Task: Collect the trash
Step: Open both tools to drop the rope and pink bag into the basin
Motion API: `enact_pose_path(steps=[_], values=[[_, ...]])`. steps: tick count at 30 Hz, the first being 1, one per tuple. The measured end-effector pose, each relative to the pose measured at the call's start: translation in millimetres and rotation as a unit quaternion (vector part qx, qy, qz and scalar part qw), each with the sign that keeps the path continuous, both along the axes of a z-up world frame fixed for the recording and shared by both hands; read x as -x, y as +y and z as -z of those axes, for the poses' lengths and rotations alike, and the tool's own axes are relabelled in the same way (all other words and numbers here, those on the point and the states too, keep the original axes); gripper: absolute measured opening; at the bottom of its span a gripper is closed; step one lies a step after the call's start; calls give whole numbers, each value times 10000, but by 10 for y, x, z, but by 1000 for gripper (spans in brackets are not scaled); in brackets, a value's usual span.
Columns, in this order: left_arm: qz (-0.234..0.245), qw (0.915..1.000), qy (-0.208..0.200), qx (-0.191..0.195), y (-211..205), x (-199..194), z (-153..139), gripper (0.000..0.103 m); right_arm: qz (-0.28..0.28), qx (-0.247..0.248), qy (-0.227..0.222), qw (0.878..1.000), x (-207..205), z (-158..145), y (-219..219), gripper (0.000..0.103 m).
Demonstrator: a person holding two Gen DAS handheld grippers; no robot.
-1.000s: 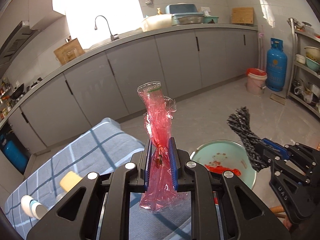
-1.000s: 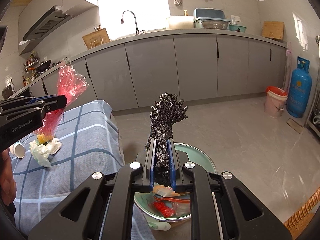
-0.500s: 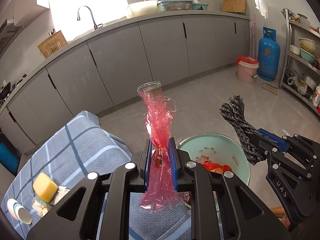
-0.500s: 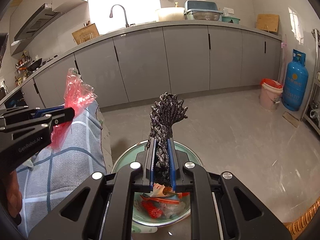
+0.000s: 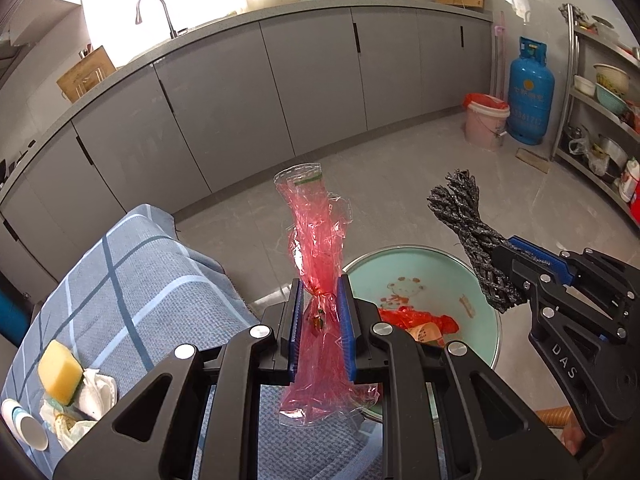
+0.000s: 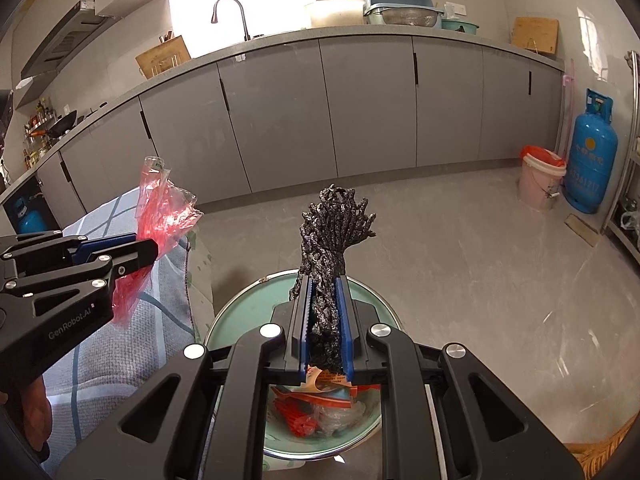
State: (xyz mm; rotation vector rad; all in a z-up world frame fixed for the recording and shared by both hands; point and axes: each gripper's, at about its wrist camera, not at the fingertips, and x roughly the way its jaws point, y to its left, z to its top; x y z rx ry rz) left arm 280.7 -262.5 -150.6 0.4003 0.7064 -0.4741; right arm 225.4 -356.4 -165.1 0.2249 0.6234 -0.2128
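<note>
Trash fills both my grippers. The left gripper (image 5: pixel 319 312) has its fingers (image 5: pixel 295 320) closed on a crumpled red plastic wrapper (image 5: pixel 316 248), pinched near its middle so the top stands upright and the tail hangs below. The right gripper (image 6: pixel 324 312) is clamped on a bundle of dark speckled cord (image 6: pixel 332 236), whose frayed end fans out above the blue pads.

Just below both I see a pale green basin (image 5: pixel 424 276) on the floor, already holding red and orange scraps (image 5: pixel 420 322); the cord hangs over it, and the wrapper is held at its near rim, beside the counter (image 5: pixel 132 280) with its blue checked cloth. On that cloth, at my left, lie a yellow sponge (image 5: pixel 60 372), crumpled white tissue (image 5: pixel 94 394) and a small white cup (image 5: pixel 28 430).

Further off, grey cabinets (image 6: pixel 360 112) line the far wall under a sink tap (image 6: pixel 232 16). To the right stand a pink bucket (image 6: pixel 540 184) and a blue gas cylinder (image 6: pixel 592 156).
</note>
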Motion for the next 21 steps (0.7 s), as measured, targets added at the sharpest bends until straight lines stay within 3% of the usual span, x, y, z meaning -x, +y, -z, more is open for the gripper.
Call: enact_pose_path(steps=[8, 9, 10, 11, 15, 17, 21], values=[[56, 10000, 41, -14, -7, -11, 55, 20, 7, -52, 26, 10000, -14, 65, -25, 17], [46, 10000, 32, -24, -4, -13, 60, 29, 30, -54, 9, 10000, -8, 75, -31, 19], [24, 10000, 28, -40, 7, -14, 63, 50, 82, -39, -11, 10000, -2, 80, -37, 34], [4, 10000, 3, -44, 13, -7, 59, 57, 138, -37, -26, 9999, 1, 78, -45, 43], [-34, 9999, -53, -82, 36, 10, 65, 61, 214, -51, -38, 9997, 18, 97, -74, 46], [-102, 9999, -66, -81, 59, 12, 60, 68, 260, -39, -62, 9996, 35, 98, -71, 53], [-200, 9996, -179, -80, 102, 37, 26, 77, 281, -54, -66, 9996, 62, 99, -60, 55]])
